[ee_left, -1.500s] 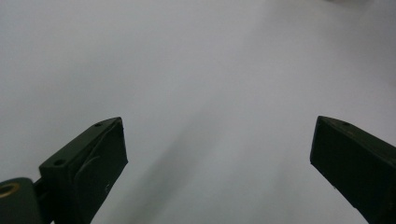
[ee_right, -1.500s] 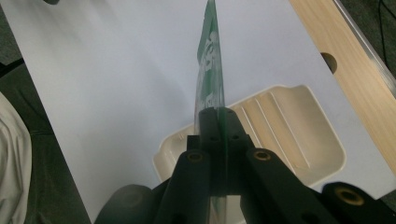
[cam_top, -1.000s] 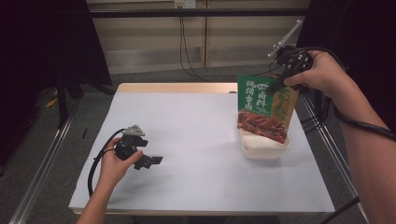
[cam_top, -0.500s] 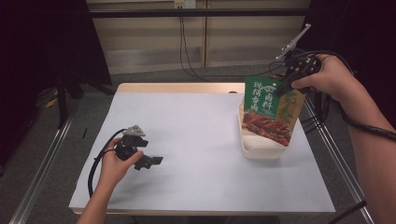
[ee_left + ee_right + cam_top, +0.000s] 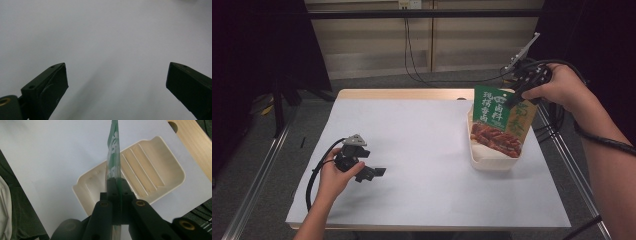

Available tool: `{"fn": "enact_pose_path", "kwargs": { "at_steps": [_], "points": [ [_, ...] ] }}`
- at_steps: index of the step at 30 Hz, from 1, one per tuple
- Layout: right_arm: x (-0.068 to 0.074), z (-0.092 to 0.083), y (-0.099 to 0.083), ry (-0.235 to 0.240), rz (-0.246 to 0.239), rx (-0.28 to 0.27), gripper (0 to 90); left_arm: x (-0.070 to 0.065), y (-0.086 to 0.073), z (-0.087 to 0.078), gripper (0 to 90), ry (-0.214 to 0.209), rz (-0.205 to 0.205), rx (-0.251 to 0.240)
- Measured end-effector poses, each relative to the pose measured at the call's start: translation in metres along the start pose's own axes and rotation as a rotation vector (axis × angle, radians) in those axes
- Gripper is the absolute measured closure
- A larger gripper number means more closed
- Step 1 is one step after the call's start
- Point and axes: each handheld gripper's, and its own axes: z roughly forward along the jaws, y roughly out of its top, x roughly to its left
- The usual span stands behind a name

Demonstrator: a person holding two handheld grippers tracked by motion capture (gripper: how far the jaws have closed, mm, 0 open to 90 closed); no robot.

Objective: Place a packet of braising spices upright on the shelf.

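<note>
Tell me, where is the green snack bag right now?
In the high view, the green snack bag hangs at the table's right side, pinched by the right tool just above the cream tray.

We can't read the print on the green pouch (image 5: 501, 121); chars too small in high view, and in right gripper view it's edge-on, top cut off by the frame. Pouch hides the far-right part of the cream tray (image 5: 492, 159). In left gripper view, the left gripper (image 5: 117, 82) has both jaws cut off at the btm edge.
</note>
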Motion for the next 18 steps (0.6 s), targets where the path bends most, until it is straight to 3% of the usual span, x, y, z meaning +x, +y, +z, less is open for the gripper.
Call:
{"fn": "enact_pose_path", "kwargs": {
  "at_steps": [18],
  "points": [
    [-0.0023,0.0084,-0.0033,0.007,0.058,0.059,90.0,-0.0004,-0.0004,0.0018,3.8,-0.005,0.003,0.006]
  ]
}}
